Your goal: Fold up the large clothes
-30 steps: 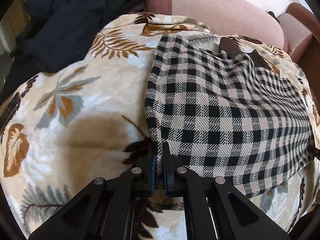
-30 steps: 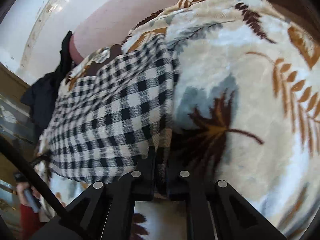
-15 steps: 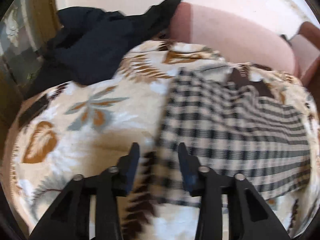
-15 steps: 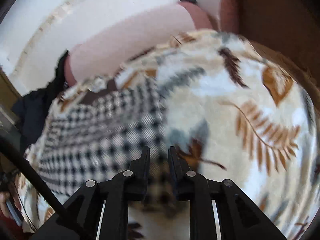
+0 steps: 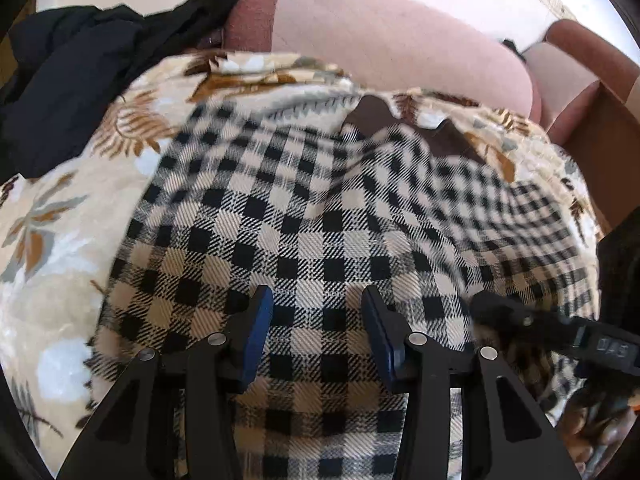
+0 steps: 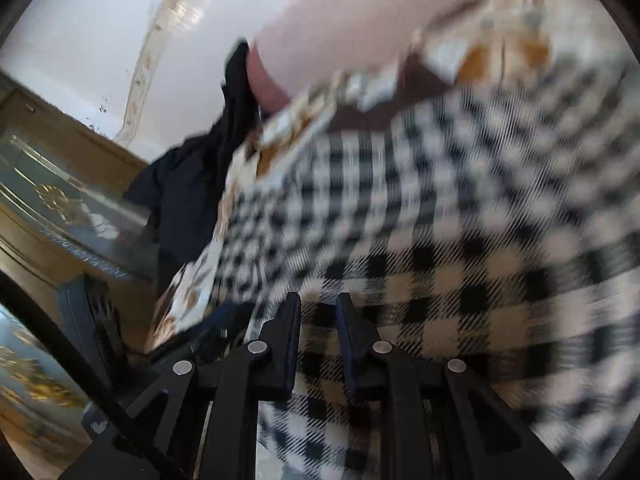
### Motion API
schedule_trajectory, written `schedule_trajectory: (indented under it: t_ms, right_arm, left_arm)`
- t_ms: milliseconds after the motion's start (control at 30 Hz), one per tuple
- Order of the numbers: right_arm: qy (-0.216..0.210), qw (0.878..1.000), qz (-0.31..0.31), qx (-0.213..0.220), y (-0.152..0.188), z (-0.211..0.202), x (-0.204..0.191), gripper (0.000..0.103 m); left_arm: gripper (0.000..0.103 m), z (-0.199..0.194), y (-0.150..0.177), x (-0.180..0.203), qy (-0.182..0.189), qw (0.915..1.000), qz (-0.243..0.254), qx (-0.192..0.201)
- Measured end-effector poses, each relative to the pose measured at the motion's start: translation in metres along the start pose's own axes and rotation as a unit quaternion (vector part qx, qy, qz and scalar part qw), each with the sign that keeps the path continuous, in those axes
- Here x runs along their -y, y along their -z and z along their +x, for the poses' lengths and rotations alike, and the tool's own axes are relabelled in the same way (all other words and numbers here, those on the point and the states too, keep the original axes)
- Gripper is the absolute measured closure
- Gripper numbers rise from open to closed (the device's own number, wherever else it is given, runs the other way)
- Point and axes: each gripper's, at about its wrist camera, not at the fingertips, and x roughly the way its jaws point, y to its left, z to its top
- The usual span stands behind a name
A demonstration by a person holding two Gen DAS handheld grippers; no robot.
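Note:
A black-and-cream checked garment (image 5: pixel 320 220) lies spread on a leaf-patterned blanket (image 5: pixel 64 216); it has a brown collar (image 5: pixel 400 128) at its far end. My left gripper (image 5: pixel 316 304) is open and empty, fingers just over the near part of the cloth. My right gripper (image 6: pixel 318 308) is open with a narrower gap, over the same garment (image 6: pixel 460 220), which is blurred in the right wrist view. The right gripper also shows at the right edge of the left wrist view (image 5: pixel 540 328).
A dark navy garment (image 5: pixel 80 80) is heaped at the far left of the blanket, also in the right wrist view (image 6: pixel 192 200). A pink sofa back (image 5: pixel 380 40) rises behind. A wooden cabinet with glass (image 6: pixel 60 208) stands to the left.
Both grippers let go of the garment's side edges and opened. Both then moved inward over the middle of the checked cloth, toward each other.

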Motion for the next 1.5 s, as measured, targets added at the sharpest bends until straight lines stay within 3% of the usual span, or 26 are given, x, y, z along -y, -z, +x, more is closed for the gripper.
schedule_trajectory:
  t_ms: [33, 67, 133, 200, 267, 467, 567, 633, 700, 767, 867, 900, 933, 967, 1000, 1167, 1367, 1500]
  right_arm:
    - [-0.002, 1.0, 0.015, -0.003, 0.0, 0.004, 0.009, 0.098]
    - [-0.002, 0.999, 0.032, -0.003, -0.001, 0.004, 0.017, 0.103]
    - [0.005, 0.998, 0.053, 0.015, -0.006, -0.005, 0.027, 0.103]
    - [0.059, 0.996, 0.035, 0.051, -0.011, -0.021, 0.027, 0.103]
    - [0.082, 0.994, 0.035, 0.069, -0.015, -0.031, 0.034, 0.103]
    - [0.111, 0.986, 0.062, 0.111, -0.023, -0.072, 0.064, 0.103]
    - [0.116, 0.984, 0.065, 0.121, -0.024, -0.093, 0.076, 0.103]
    - [0.125, 0.981, 0.067, 0.129, -0.022, -0.109, 0.084, 0.103]
    - [0.125, 0.979, 0.082, 0.137, -0.023, -0.122, 0.097, 0.103]
    - [0.128, 0.976, 0.1, 0.145, -0.022, -0.134, 0.109, 0.103]
    - [0.141, 0.971, 0.115, 0.156, -0.02, -0.153, 0.125, 0.103]
    - [0.155, 0.967, 0.12, 0.162, -0.019, -0.161, 0.13, 0.103]
    - [0.184, 0.96, 0.124, 0.168, -0.018, -0.169, 0.134, 0.091]
    - [0.212, 0.952, 0.131, 0.177, -0.018, -0.172, 0.137, 0.087]
    - [0.211, 0.949, 0.142, 0.187, -0.016, -0.182, 0.145, 0.086]
    - [0.196, 0.942, 0.167, 0.216, -0.01, -0.206, 0.15, 0.086]
    - [0.204, 0.95, 0.084, 0.221, -0.006, -0.191, 0.088, 0.077]
    - [0.214, 0.955, 0.006, 0.205, 0.009, -0.173, 0.045, 0.073]
  left_arm:
    - [0.058, 0.004, 0.0, 0.002, -0.009, 0.9999, 0.009, -0.003]
    - [0.058, 0.005, 0.0, 0.005, -0.019, 0.9996, 0.019, -0.002]
    - [0.058, 0.005, 0.001, 0.009, -0.042, 0.9983, 0.041, 0.002]
    - [0.061, 0.003, 0.002, 0.007, -0.044, 0.998, 0.044, 0.003]
    - [0.067, 0.002, 0.0, 0.0, -0.036, 0.9987, 0.037, 0.001]
    - [0.092, -0.007, -0.002, -0.03, -0.008, 0.9999, -0.006, -0.003]
    - [0.093, -0.012, -0.003, -0.044, -0.006, 0.9998, -0.021, 0.002]
    - [0.093, -0.015, -0.003, -0.054, -0.026, 0.9993, -0.027, 0.007]
    - [0.09, -0.015, -0.002, -0.067, -0.058, 0.9976, -0.037, 0.004]
    - [0.068, -0.013, -0.001, -0.08, -0.082, 0.9952, -0.052, 0.005]
    - [0.068, -0.013, 0.002, -0.11, -0.117, 0.9898, -0.082, -0.002]
    - [0.067, -0.014, 0.003, -0.118, -0.119, 0.989, -0.088, -0.002]
    - [0.066, -0.015, 0.004, -0.127, -0.1, 0.99, -0.1, -0.003]
    - [0.066, -0.017, 0.005, -0.133, -0.084, 0.9903, -0.111, -0.004]
    - [0.066, -0.021, 0.006, -0.138, -0.08, 0.99, -0.117, -0.002]
    - [0.066, -0.039, 0.014, -0.12, -0.133, 0.989, -0.062, 0.019]
    - [0.054, -0.074, 0.034, -0.073, -0.171, 0.9827, 0.026, 0.065]
    - [0.052, -0.093, 0.047, -0.049, -0.185, 0.9764, 0.067, 0.089]
